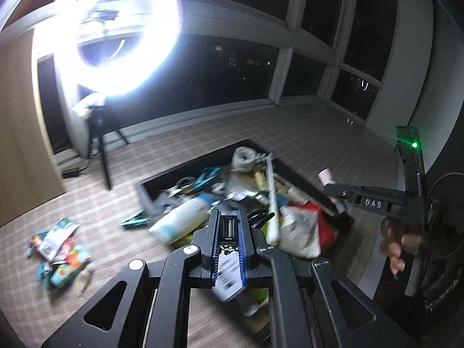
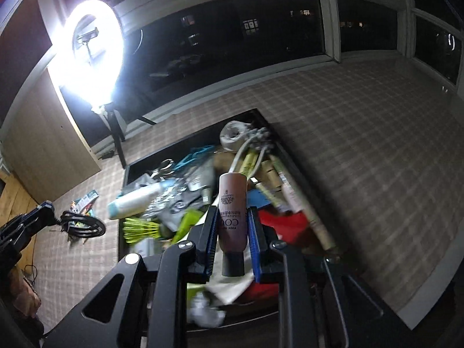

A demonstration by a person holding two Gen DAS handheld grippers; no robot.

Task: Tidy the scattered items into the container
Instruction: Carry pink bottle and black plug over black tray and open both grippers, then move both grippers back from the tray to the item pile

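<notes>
While the black container sits crowded at frame centre, a brown tube is clamped by the right gripper. A coiled black cable is pinched by the nearly closed left gripper. Packets are seen lower left.

Both grippers' fingers clamped

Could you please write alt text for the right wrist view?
The right tongs grip a brown tube above a black container crammed with clutter. A ring light glares at upper left, over patterned flooring.
</notes>
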